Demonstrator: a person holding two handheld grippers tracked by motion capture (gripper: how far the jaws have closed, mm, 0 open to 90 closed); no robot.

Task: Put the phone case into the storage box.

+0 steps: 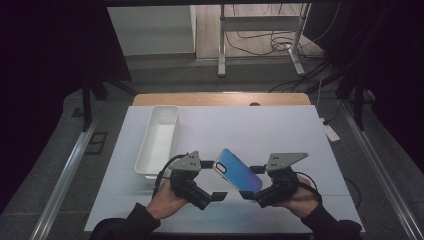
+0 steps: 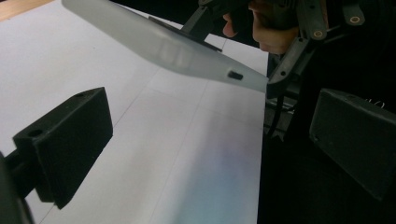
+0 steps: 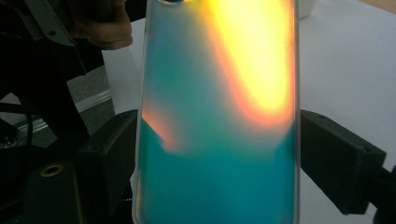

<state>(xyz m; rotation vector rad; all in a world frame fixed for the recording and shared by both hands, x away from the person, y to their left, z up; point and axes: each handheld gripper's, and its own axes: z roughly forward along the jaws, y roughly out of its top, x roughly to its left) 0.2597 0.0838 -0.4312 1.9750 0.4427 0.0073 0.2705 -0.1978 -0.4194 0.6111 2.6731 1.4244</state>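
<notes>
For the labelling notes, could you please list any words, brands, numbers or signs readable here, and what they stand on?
None can be read.
Phone case, held by the right hand-held gripper: iridescent colour, no print.
White bin: plain.
White table sheet: faint lines, no text.

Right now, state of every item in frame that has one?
phone case: off the table, tilted, clamped across its width by the right gripper.
right gripper: shut on the phone case, jaws wide.
left gripper: open, holding nothing, beside the case.
white bin: upright on the table, looks empty.
</notes>
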